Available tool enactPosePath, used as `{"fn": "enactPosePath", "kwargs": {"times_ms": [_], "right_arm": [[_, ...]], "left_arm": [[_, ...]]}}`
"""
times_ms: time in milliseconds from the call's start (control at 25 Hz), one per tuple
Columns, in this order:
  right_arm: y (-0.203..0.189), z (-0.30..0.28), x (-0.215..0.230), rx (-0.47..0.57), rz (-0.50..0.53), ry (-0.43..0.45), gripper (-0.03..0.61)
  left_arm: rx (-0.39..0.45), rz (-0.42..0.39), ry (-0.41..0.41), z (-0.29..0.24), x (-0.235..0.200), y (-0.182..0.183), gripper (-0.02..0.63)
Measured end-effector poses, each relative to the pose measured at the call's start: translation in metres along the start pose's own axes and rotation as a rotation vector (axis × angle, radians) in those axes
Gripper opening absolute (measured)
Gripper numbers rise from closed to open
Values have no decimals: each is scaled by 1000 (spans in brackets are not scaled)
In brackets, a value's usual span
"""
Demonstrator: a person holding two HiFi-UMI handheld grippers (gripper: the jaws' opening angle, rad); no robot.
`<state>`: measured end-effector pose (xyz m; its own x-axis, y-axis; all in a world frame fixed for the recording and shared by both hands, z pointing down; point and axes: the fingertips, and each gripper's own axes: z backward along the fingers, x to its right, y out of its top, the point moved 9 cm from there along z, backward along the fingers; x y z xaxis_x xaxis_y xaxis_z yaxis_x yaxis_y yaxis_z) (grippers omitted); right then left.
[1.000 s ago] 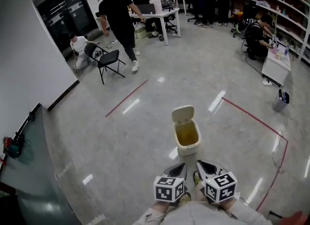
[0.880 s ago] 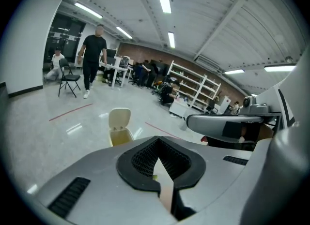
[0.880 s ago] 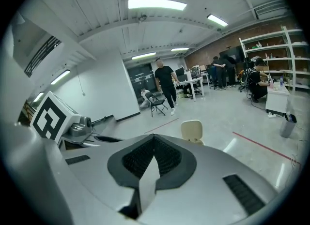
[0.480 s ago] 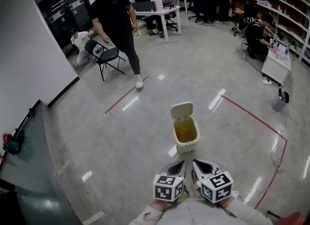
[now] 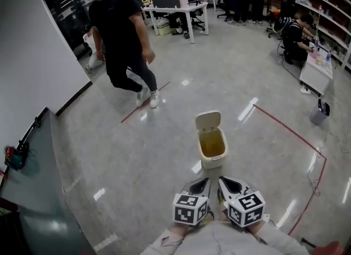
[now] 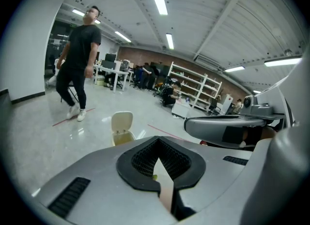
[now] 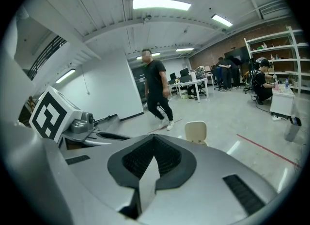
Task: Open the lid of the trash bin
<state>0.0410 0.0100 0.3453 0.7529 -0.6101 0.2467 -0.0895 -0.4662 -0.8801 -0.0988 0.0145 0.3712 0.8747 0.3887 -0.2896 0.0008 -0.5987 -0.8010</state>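
Note:
A small cream trash bin (image 5: 211,148) stands on the floor just ahead of me, its lid (image 5: 208,121) tipped up and back and its yellowish inside showing. Both grippers hang close to my body, short of the bin and not touching it. My left gripper (image 5: 199,183) and my right gripper (image 5: 228,183) are shut, with nothing between the jaws. In the left gripper view the bin (image 6: 122,133) shows beyond the left gripper (image 6: 158,144). The raised lid (image 7: 195,132) shows past the right gripper (image 7: 154,142) in the right gripper view.
A person in black (image 5: 122,40) walks across the floor to the far left of the bin. Red tape lines (image 5: 289,132) run on the floor at right. A white wall (image 5: 33,56) and a dark tabletop (image 5: 46,193) lie at left. Desks (image 5: 175,8), shelves (image 5: 323,7) and a grey bin (image 5: 318,112) stand farther off.
The person in black has walked nearer and leftward across the floor. The bin stays with its lid up, and both grippers have hardly moved.

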Motion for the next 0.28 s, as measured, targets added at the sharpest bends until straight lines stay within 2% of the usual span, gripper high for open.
{"fn": "enactPosePath", "kwargs": {"times_ms": [280], "right_arm": [[-1,-2,-1,10,11,1,3]], "left_arm": [[6,-5,6,-1,-4,-1,2]]}}
